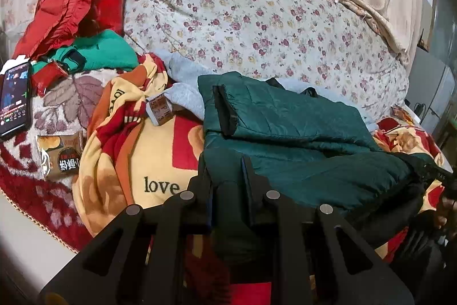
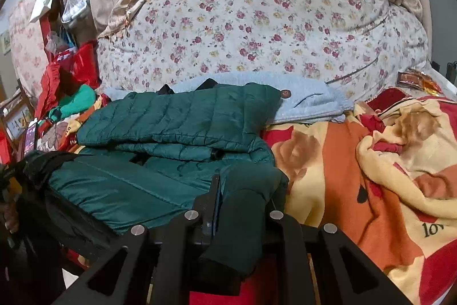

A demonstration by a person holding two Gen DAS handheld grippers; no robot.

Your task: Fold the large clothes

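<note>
Green quilted jacket [image 1: 300,139], the garment being folded, is lying across the middle of the bed on a yellow and red "love" blanket [image 1: 142,162], with its near hem hanging toward the two grippers and its sleeves already laid over the body. Behind it, a floral quilt [image 1: 257,27] is rising as a large mound, and a pale grey garment [image 2: 308,102] is lying between that quilt and the jacket's far edge, partly under the jacket.

Left gripper [image 1: 227,179] is pinching the near left corner of the hem, the fabric filling the gap between its fingers. Right gripper [image 2: 240,199] is pinching the near right corner, where a thick bunch of green cloth is drooping over and hiding one finger, so the depth of that grip is hard to judge.

Smaller things are lying well to the left: a heap of red and green clothes [image 1: 74,27], a phone [image 1: 15,99] with its screen lit, and a snack packet [image 1: 60,156].

Risks from this position: the slick shell may be sliding out of the bunched right-hand grip as the hem is being carried over, dropping one corner and skewing the fold; the loose sleeves could be shifting off the body; the grey garment or the blanket could be getting dragged along with the jacket.
</note>
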